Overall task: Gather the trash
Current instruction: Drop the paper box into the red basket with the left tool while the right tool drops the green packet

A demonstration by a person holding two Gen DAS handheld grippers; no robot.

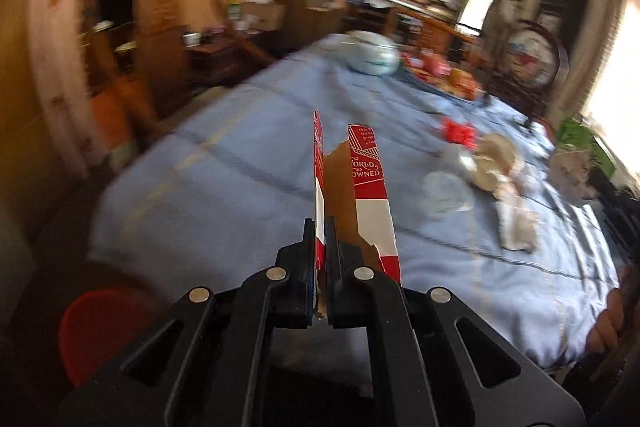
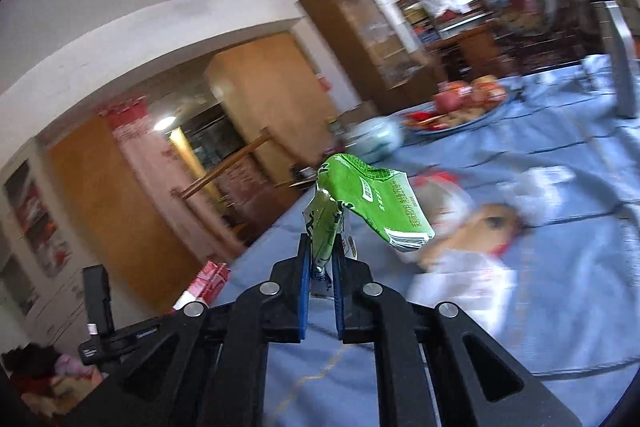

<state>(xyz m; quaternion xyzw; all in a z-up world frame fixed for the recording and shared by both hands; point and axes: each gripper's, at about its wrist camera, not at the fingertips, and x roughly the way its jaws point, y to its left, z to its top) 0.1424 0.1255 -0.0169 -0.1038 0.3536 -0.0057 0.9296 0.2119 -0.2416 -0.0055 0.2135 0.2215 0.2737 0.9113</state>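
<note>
Trash is in both my tongs: left tongs (image 1: 320,227) pinch a torn red carton piece (image 1: 366,195), right tongs (image 2: 322,247) clamp a green wrapper (image 2: 372,203). A red bin (image 1: 96,331) sits lower left of the desk (image 1: 208,187), nearer my left hand.

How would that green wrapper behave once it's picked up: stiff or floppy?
Probably floppy: the green wrapper bends over and droops past the right claw, which is shut on its crumpled end. Likely light, since a pinch at one end holds it up. Its glossy film could be slippery.
</note>
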